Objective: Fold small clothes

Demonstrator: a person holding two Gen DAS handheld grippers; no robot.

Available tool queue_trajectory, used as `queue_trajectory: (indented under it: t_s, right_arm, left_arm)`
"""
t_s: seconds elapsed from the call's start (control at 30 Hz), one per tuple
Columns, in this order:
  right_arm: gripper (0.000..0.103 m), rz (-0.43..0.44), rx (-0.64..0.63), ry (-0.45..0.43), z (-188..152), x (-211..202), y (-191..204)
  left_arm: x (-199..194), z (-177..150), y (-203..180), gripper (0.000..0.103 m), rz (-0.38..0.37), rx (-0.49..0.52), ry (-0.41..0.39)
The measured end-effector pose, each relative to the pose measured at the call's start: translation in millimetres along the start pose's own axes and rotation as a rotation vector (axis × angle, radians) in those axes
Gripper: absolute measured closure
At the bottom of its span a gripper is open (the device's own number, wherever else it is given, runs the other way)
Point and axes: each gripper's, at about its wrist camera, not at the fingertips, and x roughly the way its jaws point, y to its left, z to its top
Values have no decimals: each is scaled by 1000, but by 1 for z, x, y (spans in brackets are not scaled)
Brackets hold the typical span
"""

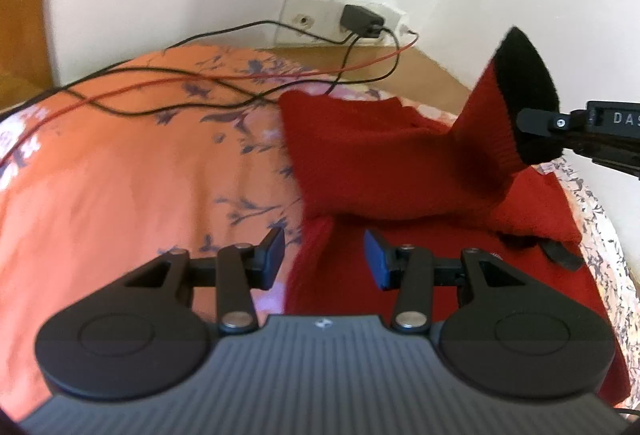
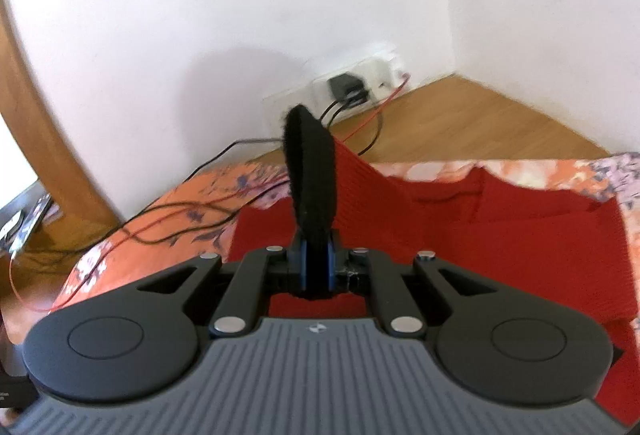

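Note:
A red knit sweater (image 1: 384, 163) lies on an orange floral bedsheet (image 1: 120, 175). One sleeve ends in a black cuff (image 1: 528, 91) that is lifted off the bed. My right gripper (image 2: 317, 267) is shut on that black cuff (image 2: 310, 175), which stands up between its pads; the red sleeve (image 2: 360, 187) slopes down from it to the sweater body (image 2: 520, 227). In the left wrist view the right gripper (image 1: 560, 131) enters from the right edge. My left gripper (image 1: 324, 259) hangs open over the sweater's left edge, nothing between its blue pads.
Black and red cables (image 1: 180, 87) run across the bedsheet to a wall socket with a black plug (image 1: 362, 21). A white wall and wooden ledge (image 2: 460, 123) lie behind the bed. A wooden frame (image 2: 48, 139) curves up at left.

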Motion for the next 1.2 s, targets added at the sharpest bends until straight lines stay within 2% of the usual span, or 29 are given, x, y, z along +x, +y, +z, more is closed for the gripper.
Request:
queue_trajectory:
  t_s: [0.23, 0.5, 0.7, 1.0, 1.2]
  right_arm:
    - [94, -58, 46, -75, 20, -35, -50]
    - [94, -148, 93, -93, 23, -53, -114]
    - [94, -202, 171, -41, 6, -47, -164]
    - [93, -270, 256, 80, -35, 2, -208]
    - [91, -291, 324, 110, -49, 16, -226]
  left_arm:
    - [12, 16, -29, 57, -44, 49, -30]
    - [29, 29, -53, 57, -105, 81, -63]
    - [47, 33, -56, 57, -85, 77, -59]
    - [78, 26, -54, 57, 15, 84, -33]
    - [89, 24, -54, 57, 37, 90, -15]
